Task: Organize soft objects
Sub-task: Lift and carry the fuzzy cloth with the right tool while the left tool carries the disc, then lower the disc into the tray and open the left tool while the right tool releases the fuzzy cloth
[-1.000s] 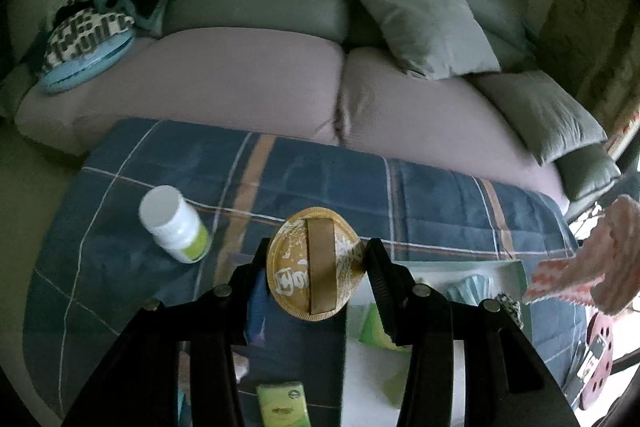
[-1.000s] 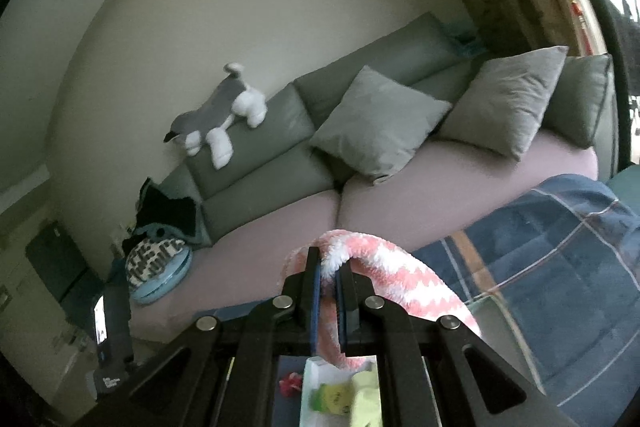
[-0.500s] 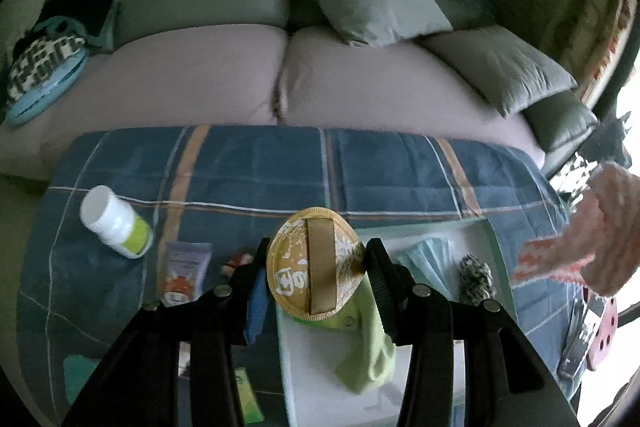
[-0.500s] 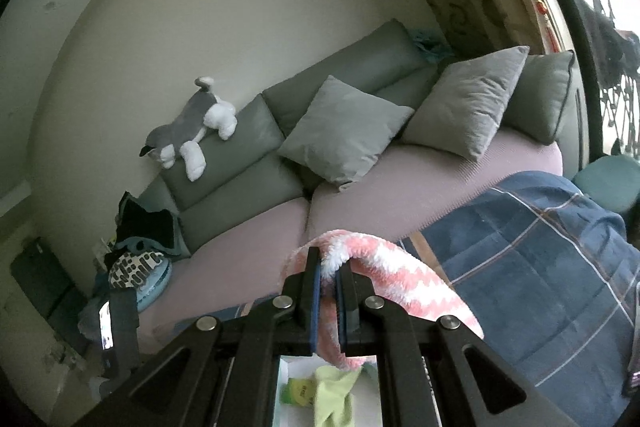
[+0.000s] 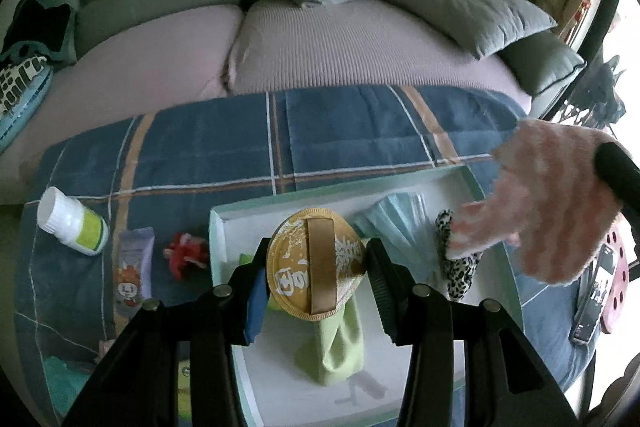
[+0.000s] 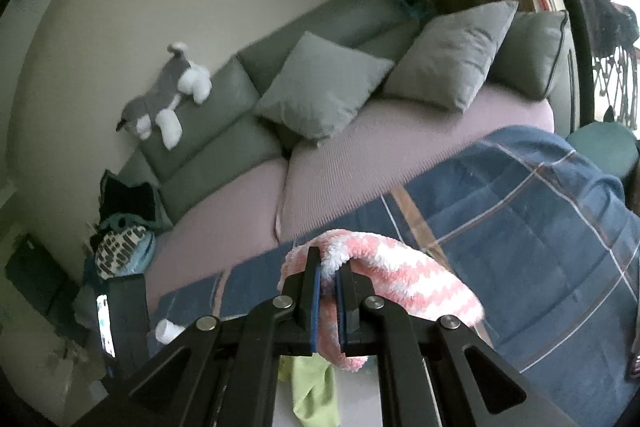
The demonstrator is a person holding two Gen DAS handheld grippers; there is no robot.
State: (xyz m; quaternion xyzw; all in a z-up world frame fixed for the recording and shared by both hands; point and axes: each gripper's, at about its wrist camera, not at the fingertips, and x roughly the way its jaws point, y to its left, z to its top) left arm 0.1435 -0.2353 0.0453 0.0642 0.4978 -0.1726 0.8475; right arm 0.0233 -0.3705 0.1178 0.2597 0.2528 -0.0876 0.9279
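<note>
My left gripper (image 5: pixel 316 267) is shut on a round gold powder puff (image 5: pixel 316 263) with a gold strap, held above the white tray (image 5: pixel 224 227). In the tray lie a green cloth (image 5: pixel 340 347), a light blue face mask (image 5: pixel 394 223) and a leopard-print scrunchie (image 5: pixel 460 273). My right gripper (image 6: pixel 328 277) is shut on a pink-and-white fuzzy sock (image 6: pixel 404 283). The sock also shows in the left wrist view (image 5: pixel 560 211), hanging over the tray's right side.
On the blue plaid blanket (image 5: pixel 340 131) left of the tray lie a white bottle (image 5: pixel 72 225), a purple tube (image 5: pixel 132 271) and a red hair tie (image 5: pixel 186 255). A phone (image 5: pixel 592 297) lies right. Behind is a sofa (image 5: pixel 340 51) with grey cushions and a plush dog (image 6: pixel 166 99).
My left gripper has moved right with the puff, from over the blanket to over the tray. My right gripper has carried the sock in over the tray's right side.
</note>
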